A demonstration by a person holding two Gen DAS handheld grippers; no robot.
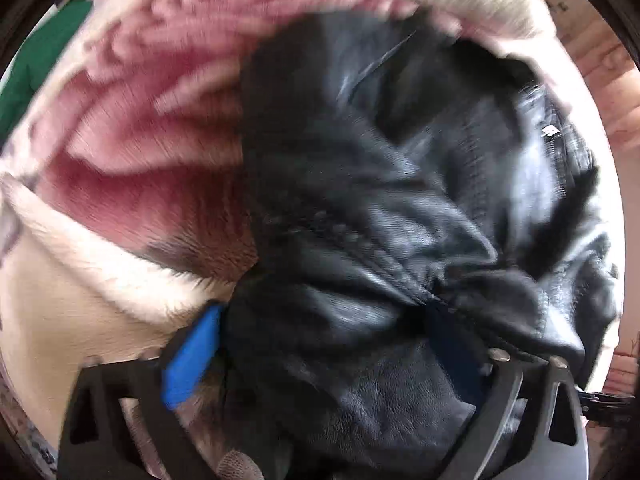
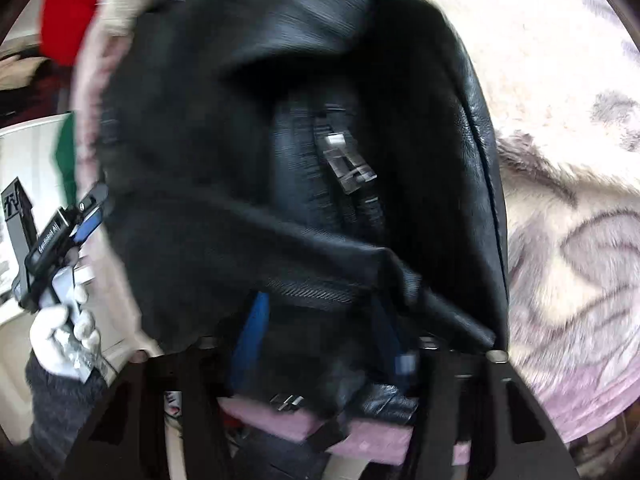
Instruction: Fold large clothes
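A: Across both wrist views the black leather jacket point(image 1: 400, 208) fills centre and right, lying bunched on the pink-and-cream fleece blanket point(image 1: 132, 128).

B: Left gripper point(image 1: 320, 344)?

A: Spread wide, leather bulging between the blue pads, nothing pinched. Jacket runs from the jaws toward upper right of frame.

B: Right gripper point(image 2: 324, 336)?

A: Half closed with a leather fold between the pads; blurred, can't tell if they press. Zipper point(image 2: 348, 168) runs top to bottom, mid-frame.

B: Nearer hand?

A: Both are on it. Left one's gloved hand point(image 2: 64, 340) shows at lower left of the right view, beside the jacket edge.

B: Obstacles?

A: Just a green cloth point(image 1: 36, 56) upper left, well apart.
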